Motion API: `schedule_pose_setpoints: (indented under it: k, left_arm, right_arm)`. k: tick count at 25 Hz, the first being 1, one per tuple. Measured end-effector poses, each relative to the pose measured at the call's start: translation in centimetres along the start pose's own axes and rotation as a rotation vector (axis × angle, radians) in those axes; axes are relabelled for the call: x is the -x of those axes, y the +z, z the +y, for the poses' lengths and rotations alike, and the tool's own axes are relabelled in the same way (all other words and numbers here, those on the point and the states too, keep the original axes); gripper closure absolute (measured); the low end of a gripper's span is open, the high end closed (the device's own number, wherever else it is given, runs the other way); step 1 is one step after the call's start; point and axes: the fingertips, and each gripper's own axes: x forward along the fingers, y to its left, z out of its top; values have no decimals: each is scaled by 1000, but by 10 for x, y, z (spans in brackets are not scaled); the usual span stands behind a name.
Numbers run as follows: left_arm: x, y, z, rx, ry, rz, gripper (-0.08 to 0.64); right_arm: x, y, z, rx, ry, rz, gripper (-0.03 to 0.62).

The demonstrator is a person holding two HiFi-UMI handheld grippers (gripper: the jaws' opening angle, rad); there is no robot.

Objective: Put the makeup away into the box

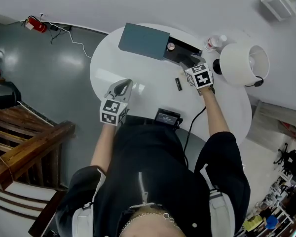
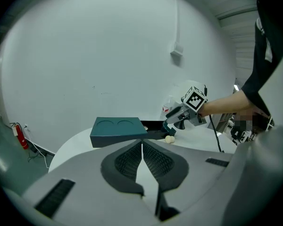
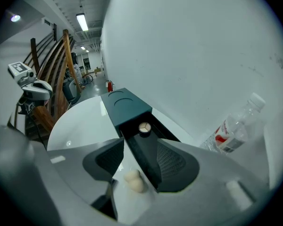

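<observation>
The teal box [image 1: 144, 41] is lying just ahead of the right gripper [image 3: 139, 159], whose spread, empty jaws are hovering above the edge of its open tray. The left gripper [image 2: 142, 149], its jaws pressed together, is hanging well apart. The beige sponge [image 3: 134, 180] is lying directly beneath the right jaws, outside the tray.

One box [image 1: 144, 41], one sponge [image 3: 134, 181], one bottle [image 1: 214, 42]

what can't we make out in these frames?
- Inside of the box, head view: the lid and right gripper cover most of it; only one round item shows.
- Dark stick on the table, head view: too small to name.
- Bottle, right gripper view: base hidden behind the gripper body; label blurred.
- Black device at the table edge, head view: screen too small to read.
</observation>
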Motion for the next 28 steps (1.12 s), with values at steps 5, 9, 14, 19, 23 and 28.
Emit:
schedule_pose_setpoints:
  k: [5,9,14,19,23,28]
  left_arm:
    - [-4,-1,-5,-8,-21,9,546]
    - [-7,-1,-9,-15,-32,13,546]
    - [-8,-1,-12,-18,-36,20,546]
    - [-6,-4,-8,-11,-24,23,546]
    - [-3,-7,-4,-1,-8,26,546]
    - [1,-11,1,14,8,33,546]
  right_arm:
    - [11,-22,16,32,28,-4,382]
    - [8,-43,27,53,49,26,382]
    - [-5,-66,42,148,49,88,385]
    - [-24,-85,44,214,19,157,385]
    - [-34,-96,35,211,-19,189,385]
    - [-44,-104,28,207,-41,202,385]
